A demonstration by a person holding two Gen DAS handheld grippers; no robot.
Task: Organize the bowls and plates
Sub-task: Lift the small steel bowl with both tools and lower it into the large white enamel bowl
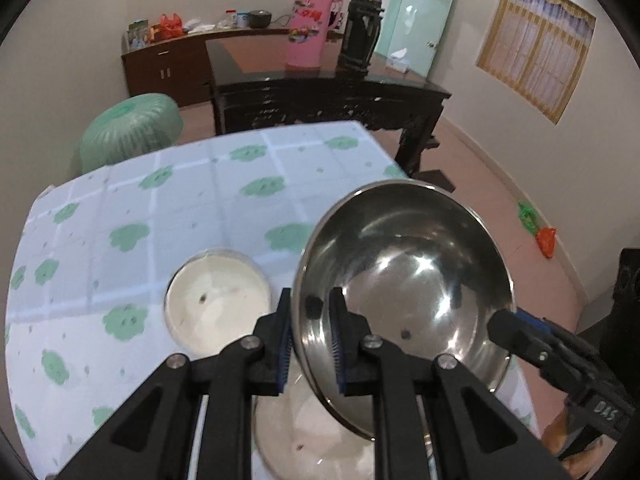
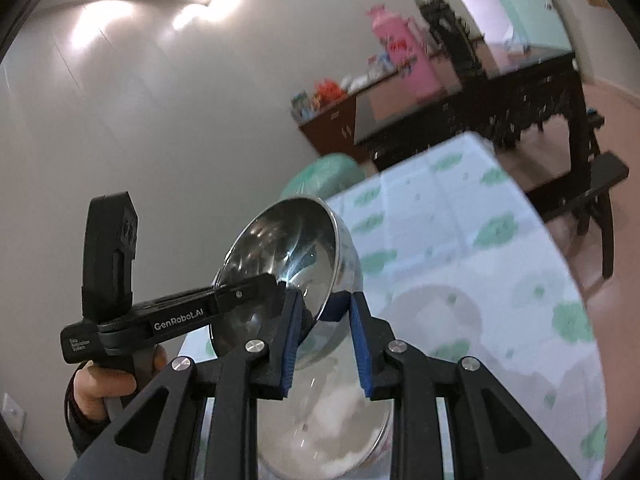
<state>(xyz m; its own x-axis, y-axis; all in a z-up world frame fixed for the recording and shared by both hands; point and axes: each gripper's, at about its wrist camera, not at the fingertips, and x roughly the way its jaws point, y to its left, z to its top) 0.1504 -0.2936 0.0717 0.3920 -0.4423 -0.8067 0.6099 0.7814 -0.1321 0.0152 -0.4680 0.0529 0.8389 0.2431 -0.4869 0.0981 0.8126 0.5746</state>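
Note:
A shiny steel bowl [image 1: 404,280] hangs tilted above the table, held by its rim from two sides. My left gripper [image 1: 310,308] is shut on the bowl's near-left rim, one pad inside and one outside. My right gripper [image 2: 324,308] is shut on the opposite rim of the steel bowl [image 2: 288,256]. In the left wrist view the right gripper [image 1: 500,324] reaches in from the right. In the right wrist view the left gripper [image 2: 276,284] comes in from the left, held by a hand [image 2: 100,388]. A white shallow dish [image 1: 218,308] lies on the tablecloth, and another pale dish [image 1: 312,440] lies under the raised bowl.
The table [image 1: 120,208] has a pale blue cloth with green flowers; its far edge and right edge are close. Beyond it stand a dark wooden table [image 1: 320,92] with a pink thermos [image 1: 308,20], a green wrapped stool [image 1: 128,132] and a sideboard [image 1: 168,64].

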